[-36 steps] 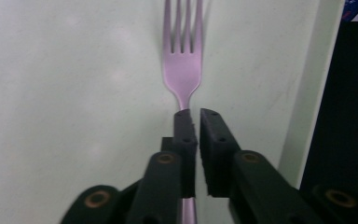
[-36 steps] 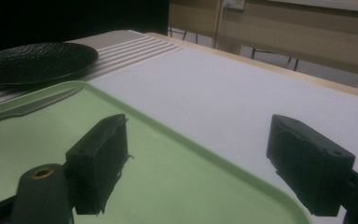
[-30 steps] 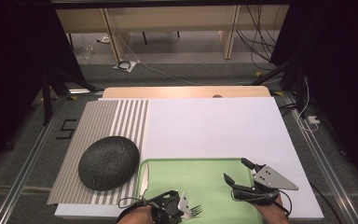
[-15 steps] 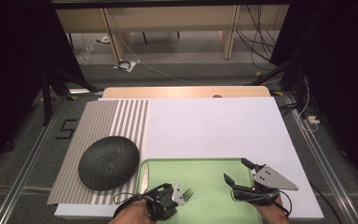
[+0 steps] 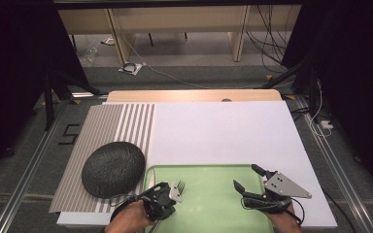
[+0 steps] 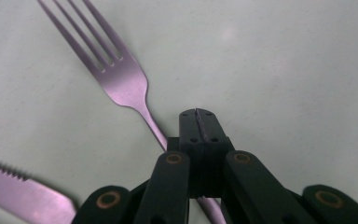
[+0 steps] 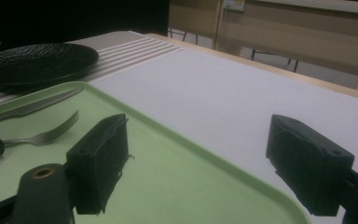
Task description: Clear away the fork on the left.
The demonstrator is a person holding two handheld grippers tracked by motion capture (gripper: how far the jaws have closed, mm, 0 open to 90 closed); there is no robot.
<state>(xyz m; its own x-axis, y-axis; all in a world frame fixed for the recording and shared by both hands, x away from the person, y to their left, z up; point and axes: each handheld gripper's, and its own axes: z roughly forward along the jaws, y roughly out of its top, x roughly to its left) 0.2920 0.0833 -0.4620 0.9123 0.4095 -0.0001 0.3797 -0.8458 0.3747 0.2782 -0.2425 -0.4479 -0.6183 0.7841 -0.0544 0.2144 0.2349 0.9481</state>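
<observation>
So the left gripper (image 6: 199,122) has its jaws clamped tight on the handle of the fork (image 6: 121,79), partway down the stem, with the tines sticking out ahead over the green tray (image 5: 209,213). In the high view the fork (image 5: 178,187) sits at the near left part of the tray, just beside the black plate (image 5: 112,168) on the striped mat (image 5: 121,121). The right gripper (image 5: 250,180) hovers over the tray's right side with its jaws spread wide, holding nothing.

What could go wrong: the grip looks thin. It's a narrow smooth metal stem pinched between two flat jaws, so the fork could easily swivel or droop at the tine end once it comes off the tray, and then it could slide right out.

Second thing, the knife (image 6: 23,191) lies close by on the tray, its serrated edge near the fork's handle. Any sideways drag instead of a clean lift would likely knock it or push it along.

Also the tray has a raised rim (image 7: 177,135), and the plate is just past it. Carry the fork low toward the plate and the tines could catch the rim or clank on the plate's edge and twist the fork out of the hold.
</observation>
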